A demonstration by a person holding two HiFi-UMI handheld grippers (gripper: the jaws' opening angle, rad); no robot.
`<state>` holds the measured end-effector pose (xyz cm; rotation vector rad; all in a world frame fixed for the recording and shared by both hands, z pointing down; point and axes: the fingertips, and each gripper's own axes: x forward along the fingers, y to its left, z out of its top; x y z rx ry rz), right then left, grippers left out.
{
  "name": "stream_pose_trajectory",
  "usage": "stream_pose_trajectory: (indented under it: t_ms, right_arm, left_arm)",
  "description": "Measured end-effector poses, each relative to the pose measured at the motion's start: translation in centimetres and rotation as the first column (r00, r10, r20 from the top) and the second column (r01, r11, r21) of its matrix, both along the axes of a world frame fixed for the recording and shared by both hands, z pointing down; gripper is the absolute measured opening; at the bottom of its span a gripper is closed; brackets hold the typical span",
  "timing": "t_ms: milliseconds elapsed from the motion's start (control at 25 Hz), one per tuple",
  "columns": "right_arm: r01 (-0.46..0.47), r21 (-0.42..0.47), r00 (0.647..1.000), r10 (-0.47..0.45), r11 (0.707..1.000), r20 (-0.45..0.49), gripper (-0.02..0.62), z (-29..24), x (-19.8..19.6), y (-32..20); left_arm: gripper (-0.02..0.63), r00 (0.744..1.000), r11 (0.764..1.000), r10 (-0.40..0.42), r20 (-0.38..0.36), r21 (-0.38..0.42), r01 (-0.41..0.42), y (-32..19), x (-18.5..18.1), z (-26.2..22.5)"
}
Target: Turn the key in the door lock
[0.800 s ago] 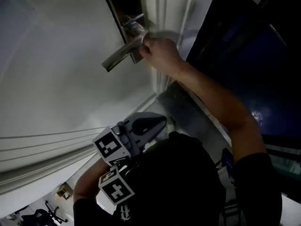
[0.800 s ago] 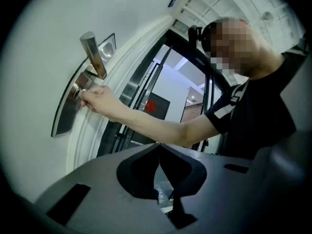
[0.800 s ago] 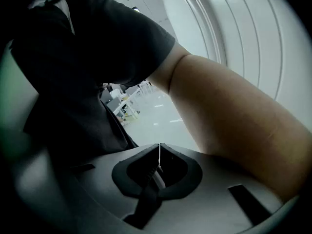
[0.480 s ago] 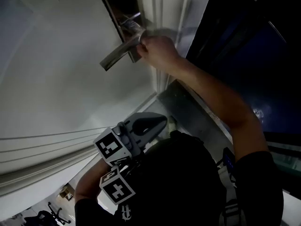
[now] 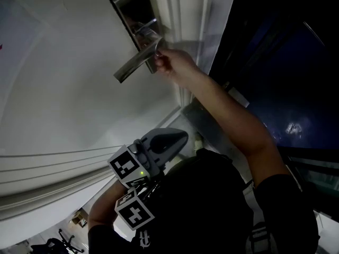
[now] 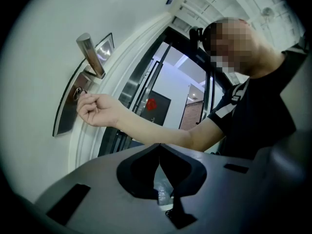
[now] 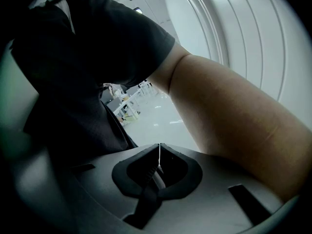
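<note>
Black short-sleeved shirt (image 5: 212, 205); grey left tool (image 6: 159, 152), grey right tool (image 7: 159, 152); black-white marker cubes (image 5: 127, 165).

A dark glass panel (image 5: 286, 62) fills the space right of the white moulded frame (image 5: 183, 20); a metal threshold (image 5: 209, 126) lies at the frame's foot; beyond the opening a dark board shows a red emblem (image 6: 151, 104); desks (image 7: 124, 101) stand well off on a pale floor (image 7: 165, 123).

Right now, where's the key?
Left gripper view, upper left: key sits in the lock plate just below the lever handle, pinched by the bare hand.
</note>
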<state>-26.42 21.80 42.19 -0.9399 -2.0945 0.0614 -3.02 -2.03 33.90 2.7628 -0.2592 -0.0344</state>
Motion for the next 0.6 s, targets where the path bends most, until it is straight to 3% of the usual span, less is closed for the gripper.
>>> stream_pose_trajectory:
  t_ms: [600]
  right_arm:
    - [0.008, -0.012, 1.0, -0.008, 1.0, 0.009, 0.017, -0.28, -0.33, -0.22]
  left_arm:
    - [0.006, 1.0, 1.0, -0.012, 0.015, -0.005, 0.012, -0.53, -0.43, 0.15]
